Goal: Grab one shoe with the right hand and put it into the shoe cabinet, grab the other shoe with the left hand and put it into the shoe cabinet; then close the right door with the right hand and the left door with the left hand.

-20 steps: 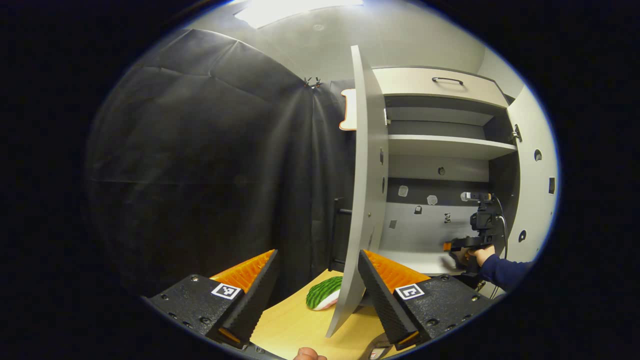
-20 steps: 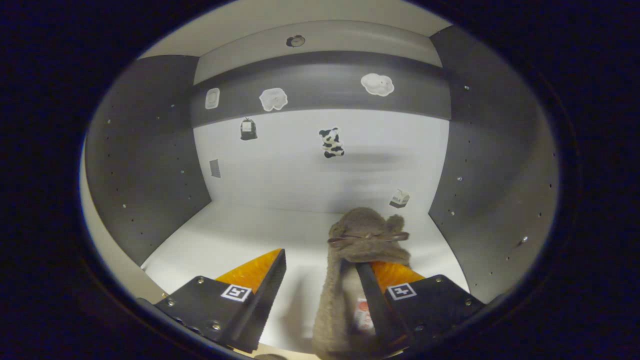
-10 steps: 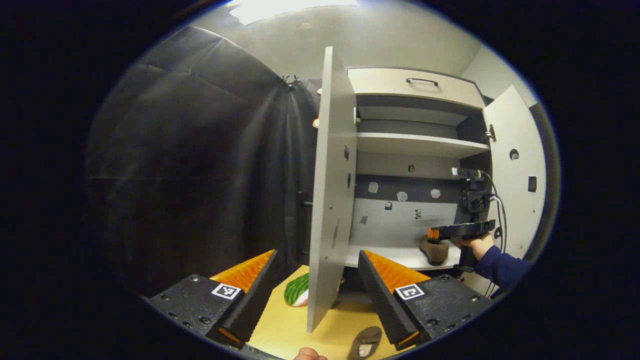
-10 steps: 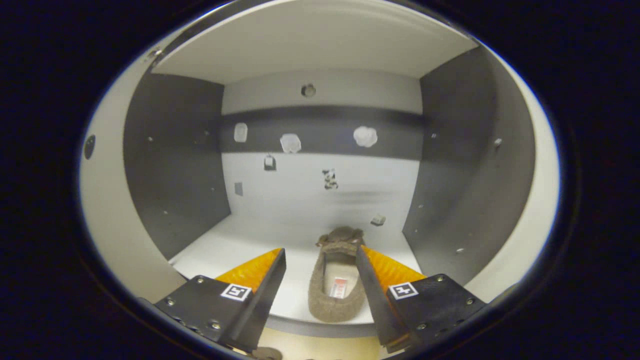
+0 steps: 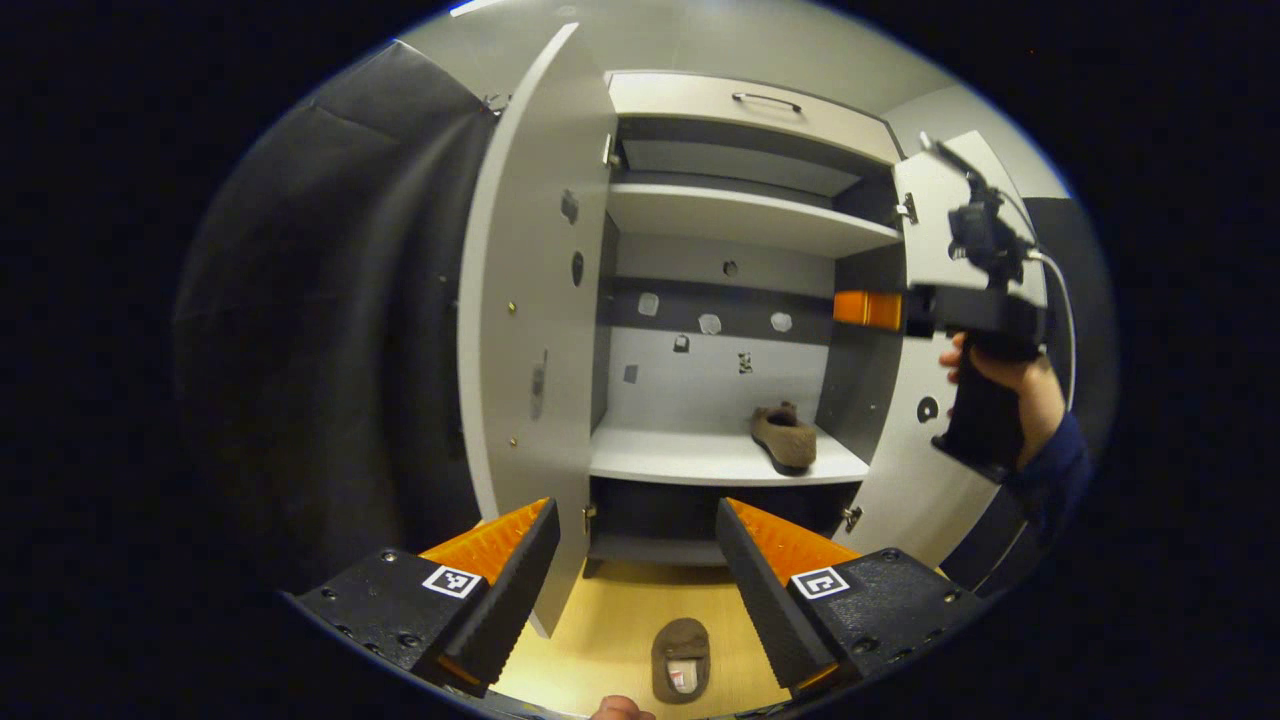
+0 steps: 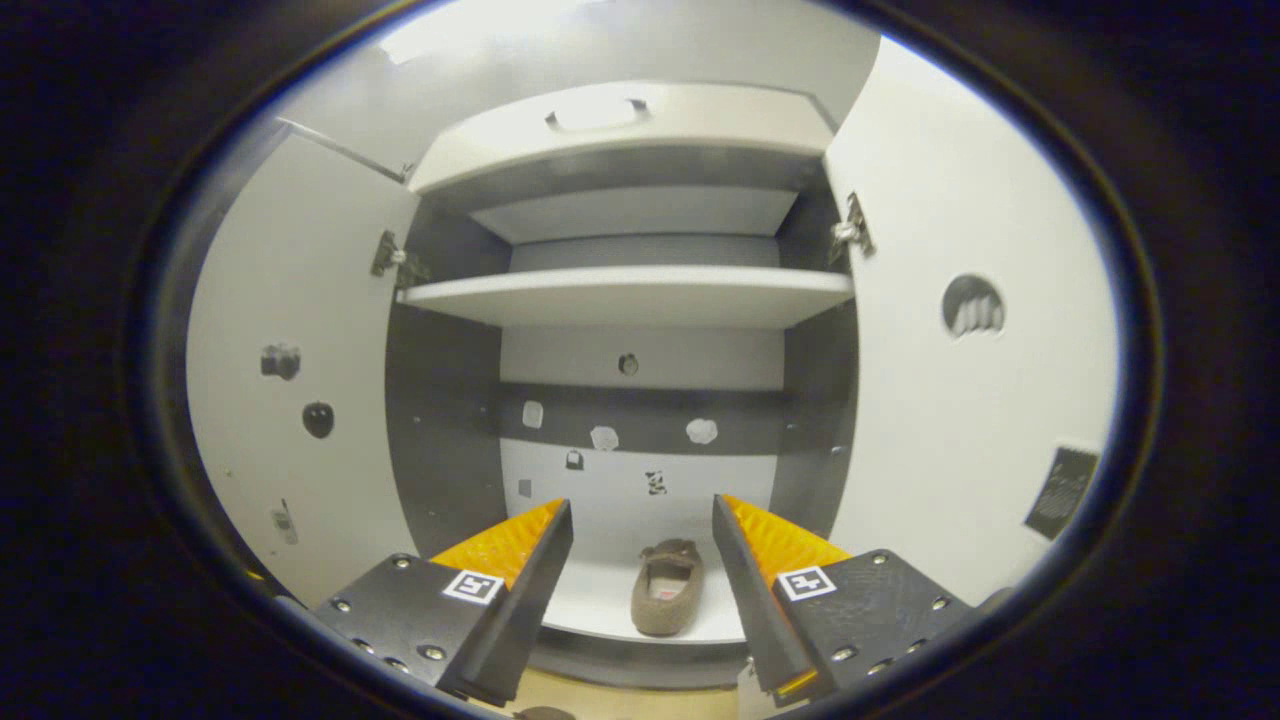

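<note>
Two brown slippers were in sight. One slipper lay on the cabinet's lower shelf, toward the right side, its toe pointing at the back panel; in the right gripper view the same slipper sat between that gripper's fingers but well beyond them, untouched. The other slipper lay on the yellow floor in front of the shoe cabinet, just below the left gripper's fingers.

The left gripper hovered above the floor with its fingers spread wide and nothing between them. The right gripper likewise stood with fingers parted and empty, facing the cabinet's opening; in the left gripper view it appeared high at the right, held by a hand in a dark blue sleeve, close to the right door.

Both doors stood open: the left door swung out toward the black cloth, the right door opposite it. An upper shelf crossed the cabinet, and small stickers dotted the back panel.
</note>
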A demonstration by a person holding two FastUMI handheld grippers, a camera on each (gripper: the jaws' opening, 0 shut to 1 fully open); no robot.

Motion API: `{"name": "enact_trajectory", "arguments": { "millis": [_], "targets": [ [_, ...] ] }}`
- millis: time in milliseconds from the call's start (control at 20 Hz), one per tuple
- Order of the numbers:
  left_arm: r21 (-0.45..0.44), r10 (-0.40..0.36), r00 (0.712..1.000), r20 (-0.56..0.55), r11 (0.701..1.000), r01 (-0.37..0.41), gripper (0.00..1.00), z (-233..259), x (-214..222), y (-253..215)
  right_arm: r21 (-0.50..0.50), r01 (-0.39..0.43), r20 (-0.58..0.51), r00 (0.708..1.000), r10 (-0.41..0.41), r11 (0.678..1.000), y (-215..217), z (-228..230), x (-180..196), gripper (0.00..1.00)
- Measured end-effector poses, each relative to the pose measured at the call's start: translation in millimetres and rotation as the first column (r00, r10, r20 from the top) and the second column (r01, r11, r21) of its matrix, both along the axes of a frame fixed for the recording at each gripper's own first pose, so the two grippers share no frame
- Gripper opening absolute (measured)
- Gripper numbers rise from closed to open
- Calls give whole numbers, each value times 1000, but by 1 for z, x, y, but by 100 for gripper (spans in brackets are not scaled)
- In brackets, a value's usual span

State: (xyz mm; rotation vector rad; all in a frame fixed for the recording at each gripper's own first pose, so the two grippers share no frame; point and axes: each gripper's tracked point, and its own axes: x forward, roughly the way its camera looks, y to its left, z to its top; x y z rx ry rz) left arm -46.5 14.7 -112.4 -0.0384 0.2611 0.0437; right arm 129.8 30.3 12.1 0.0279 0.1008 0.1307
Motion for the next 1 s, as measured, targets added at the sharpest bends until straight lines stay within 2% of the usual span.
{"name": "enact_trajectory", "arguments": {
  "millis": [100, 250, 450, 700, 1000],
  "targets": [
    [-4, -33, 997, -66, 999, 33, 94, -30, 5, -8, -14, 11, 49, 999, -10, 1000, -8, 27, -23, 84],
    [6, -64, 984, -166, 998, 66, 97, -79, 7, -15, -8, 21, 102, 995, -21, 1000, -17, 58, -52, 84],
    [0, -121, 937, -328, 992, 128, 98, -159, 9, -26, 1, 68, 149, 987, -68, 998, -41, 89, -81, 84],
    [-47, -164, 825, -541, 985, 165, 98, -250, -9, -20, -31, 131, 195, 973, -122, 991, -63, 112, -105, 84],
    [-150, -212, 645, -734, 977, 150, 95, -309, -40, -11, -46, 187, 218, 960, -173, 981, -83, 125, -121, 84]
  ]
}}
